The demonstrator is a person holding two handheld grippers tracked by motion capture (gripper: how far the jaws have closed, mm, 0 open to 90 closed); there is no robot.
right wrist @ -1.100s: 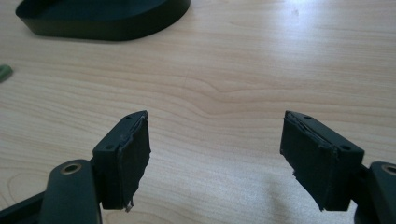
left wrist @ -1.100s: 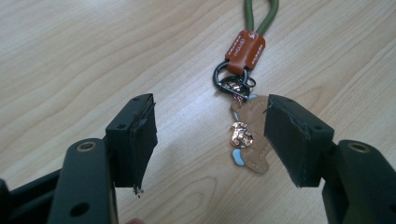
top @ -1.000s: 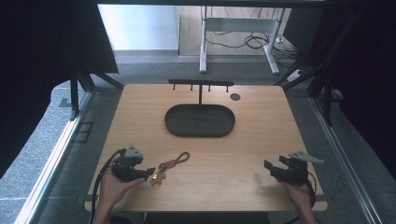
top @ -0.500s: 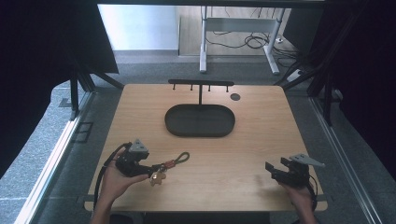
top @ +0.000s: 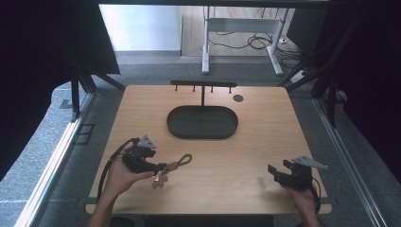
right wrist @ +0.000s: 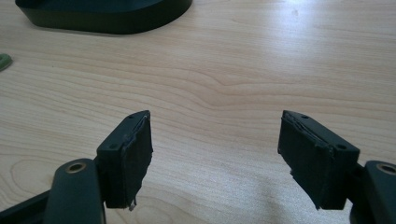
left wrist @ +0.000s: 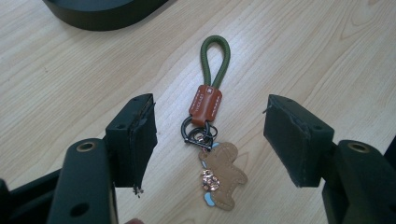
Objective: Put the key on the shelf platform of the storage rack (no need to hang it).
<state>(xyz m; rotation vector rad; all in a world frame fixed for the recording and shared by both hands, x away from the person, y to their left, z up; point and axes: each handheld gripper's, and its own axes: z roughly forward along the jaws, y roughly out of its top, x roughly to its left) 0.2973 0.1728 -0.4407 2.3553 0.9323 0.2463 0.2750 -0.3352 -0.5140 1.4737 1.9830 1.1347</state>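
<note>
So we've got a keychain with an olive-green cord loop (left wrist: 215, 59), a brown leather tab, dark metal rings and a tan gingerbread-man charm (left wrist: 225, 175) with light blue trim. It's lying flat and stretched out on the light wooden surface (top: 246, 156), near its front-left part.

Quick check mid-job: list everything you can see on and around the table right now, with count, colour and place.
keychain: one, green cord loop, brown leather tab, dark ring, tan gingerbread-man charm; flat on the table, near left, between the left gripper's jaws, not touching them.
hanger stand: one, black, oval tray base with post and a hooked bar on top; table's far middle.
round insert: one, dark, in the tabletop, far right of the stand.
table: one, light wood.
desk frame: one, white, with cables on the floor beyond.
left gripper: one, black, jaws open around the keychain.
right gripper: one, black, jaws open over bare wood, near right.
</note>
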